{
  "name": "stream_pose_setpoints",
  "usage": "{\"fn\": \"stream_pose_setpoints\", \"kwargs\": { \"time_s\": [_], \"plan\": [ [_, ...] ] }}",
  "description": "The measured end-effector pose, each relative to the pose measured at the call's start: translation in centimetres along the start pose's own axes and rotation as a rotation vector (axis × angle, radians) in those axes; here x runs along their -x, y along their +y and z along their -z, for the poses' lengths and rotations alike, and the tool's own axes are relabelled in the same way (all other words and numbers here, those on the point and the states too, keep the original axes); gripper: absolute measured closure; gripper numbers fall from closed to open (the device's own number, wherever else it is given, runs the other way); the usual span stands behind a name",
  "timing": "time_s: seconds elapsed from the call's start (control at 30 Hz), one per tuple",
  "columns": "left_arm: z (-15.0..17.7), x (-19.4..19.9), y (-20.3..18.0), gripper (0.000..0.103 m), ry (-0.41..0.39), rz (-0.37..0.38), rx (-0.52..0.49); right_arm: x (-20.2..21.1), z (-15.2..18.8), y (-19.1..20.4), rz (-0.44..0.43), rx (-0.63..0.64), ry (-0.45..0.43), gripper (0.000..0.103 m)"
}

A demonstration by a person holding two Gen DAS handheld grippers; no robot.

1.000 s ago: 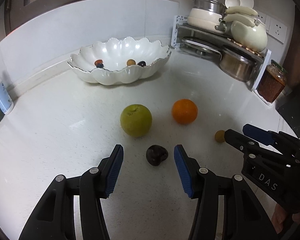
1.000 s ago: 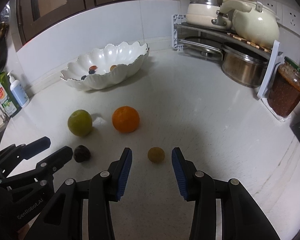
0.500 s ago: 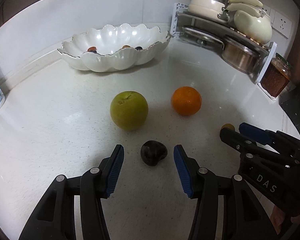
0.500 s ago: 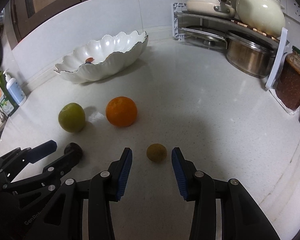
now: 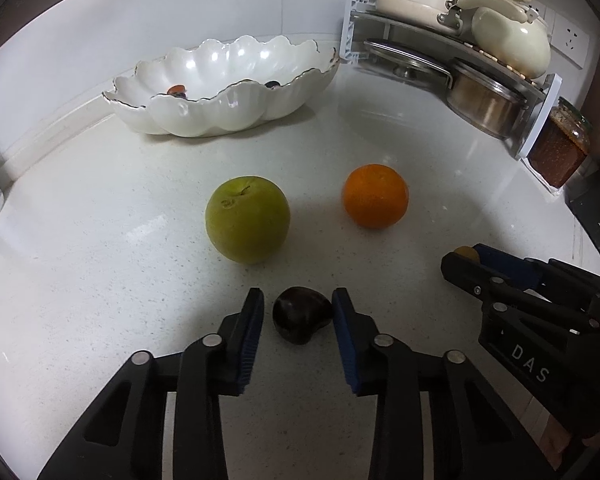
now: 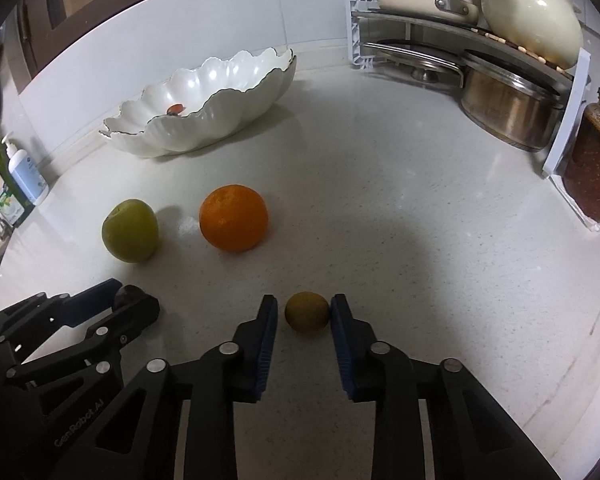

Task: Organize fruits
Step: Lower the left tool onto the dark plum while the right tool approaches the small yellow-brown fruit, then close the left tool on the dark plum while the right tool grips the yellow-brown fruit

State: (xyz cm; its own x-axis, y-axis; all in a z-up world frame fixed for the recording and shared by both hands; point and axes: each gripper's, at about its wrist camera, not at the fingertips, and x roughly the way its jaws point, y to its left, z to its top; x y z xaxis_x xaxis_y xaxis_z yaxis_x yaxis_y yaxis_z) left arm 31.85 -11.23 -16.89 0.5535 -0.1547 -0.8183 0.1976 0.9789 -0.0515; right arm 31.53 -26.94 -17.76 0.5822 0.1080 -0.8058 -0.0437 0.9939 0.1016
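**Clerk:** Right, item one, your left gripper (image 5: 298, 312). Status?

**Checker:** Your fingers (image 5: 252, 328) have just been closing around the dark fruit (image 5: 302, 314) on the bench (image 5: 100, 280). The right pad touches it; a thin gap shows at the left pad, so they aren't clamped yet.

**Clerk:** Item two, your right gripper (image 6: 304, 314)?

**Checker:** Also just been closing, with the small yellow-brown fruit (image 6: 307, 312) between the pads. The right pad meets it; the left stands slightly off.

**Clerk:** Loose stock, placed from the white scalloped bowl (image 5: 228, 108)?

**Checker:** Green fruit (image 5: 247, 220) and orange (image 5: 375, 196) sit in front of the bowl, apart from each other, between it and your grippers. Both gripped-at fruits lie nearer you than those two. Inside the bowl, a few small fruits (image 5: 177, 90).
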Motion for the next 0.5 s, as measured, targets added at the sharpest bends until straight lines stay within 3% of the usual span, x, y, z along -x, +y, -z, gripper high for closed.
{"fn": "stream_pose_setpoints", "kwargs": {
  "time_s": [0.5],
  "plan": [
    [-0.5,1.6,0.3,0.073,-0.03,0.025,0.012,1.4,0.0,0.7,-0.01,0.013,-0.02,0.078]
  ]
}}
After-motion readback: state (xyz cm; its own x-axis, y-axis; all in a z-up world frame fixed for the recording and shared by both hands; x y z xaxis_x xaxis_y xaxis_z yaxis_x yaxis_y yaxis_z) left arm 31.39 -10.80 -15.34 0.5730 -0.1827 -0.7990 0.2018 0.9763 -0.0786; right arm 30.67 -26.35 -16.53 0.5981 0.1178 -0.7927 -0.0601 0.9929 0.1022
